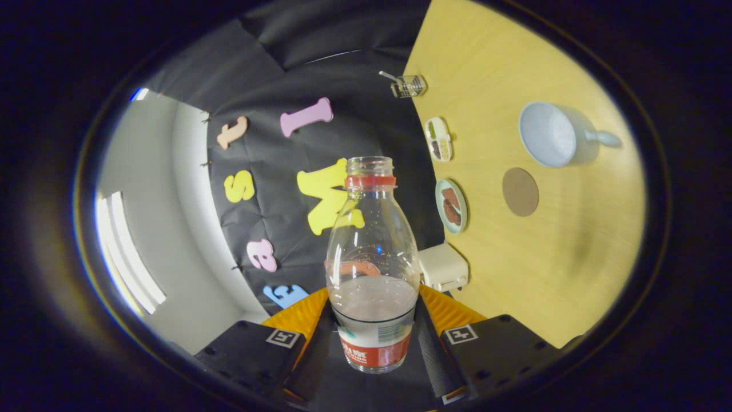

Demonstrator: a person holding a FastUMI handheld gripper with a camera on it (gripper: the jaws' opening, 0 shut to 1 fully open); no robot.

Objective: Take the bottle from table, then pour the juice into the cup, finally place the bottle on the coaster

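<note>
A clear plastic bottle (372, 269) with a red neck ring, no cap and a red label stands between my fingers, and my gripper (374, 337) is shut on its lower body. Pale pinkish juice fills only its lower part. The view is rolled, so the wooden table (549, 257) appears as a tilted plane beside the bottle. On it, beyond the fingers, sits a white cup (552, 134) with a handle, empty inside. A round brown coaster (520, 191) lies on the table near the cup, between the cup and me.
A small round plate with brown pieces (452, 206), a small divided snack tray (439, 139) and a clear glass container (409, 86) line the table's far edge by the black cloth wall. A cream box (445, 266) sits at that edge close to the bottle.
</note>
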